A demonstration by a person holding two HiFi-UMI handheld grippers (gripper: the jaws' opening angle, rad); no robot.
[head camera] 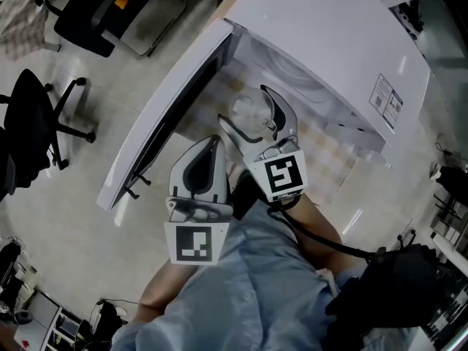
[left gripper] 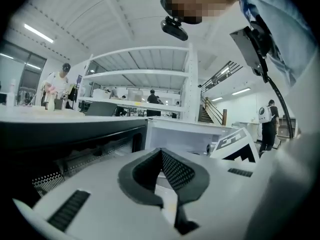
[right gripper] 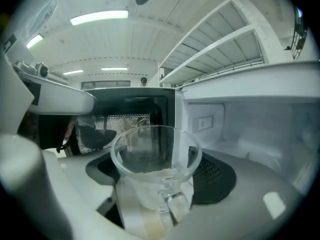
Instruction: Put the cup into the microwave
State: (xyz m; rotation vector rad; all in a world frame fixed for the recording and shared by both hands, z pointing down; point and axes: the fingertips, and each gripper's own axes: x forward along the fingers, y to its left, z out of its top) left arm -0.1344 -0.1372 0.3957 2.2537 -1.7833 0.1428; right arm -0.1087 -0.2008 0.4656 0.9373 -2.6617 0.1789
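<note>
Held off any surface, in the air before the open front of the microwave (head camera: pixel 329 42), toward the door-side edge of its mouth: a clear glass cup (right gripper: pixel 155 169), apparently empty.

Judged from the look of it:
- Stiff and smooth-walled, so probably slippery against the pads.
- Breakable if knocked on the cavity's front edge or set down hard.
- Fairly light, being empty.
- Best taken across the body below the flared rim, where the wall runs straighter. Seems to have a glass handle on the side nearest the camera, better left free.
- Worth a firm, even squeeze rather than a hard one, with the cup kept upright.

Nearest, the left gripper (left gripper: pixel 161 151):
- Closed up, tips meeting.
- Nothing between the pads and nothing touched.
- Hangs beside and slightly behind the other gripper in the head view.

Just beyond, the right gripper (right gripper: pixel 157 174):
- Spread wide around the cup and clamped on it, one dark pad (right gripper: pixel 215 176) on each side of the body.
- Rim standing up clear above the pads.
- No other contact visible.

Farther on:
- To the left, the door (right gripper: pixel 130 114) swung fully open, with its meshed window.
- To the right, the white cavity (right gripper: pixel 240 129).
- Cup not yet over the cavity floor, as far as can be told, so the placing is not yet done.
</note>
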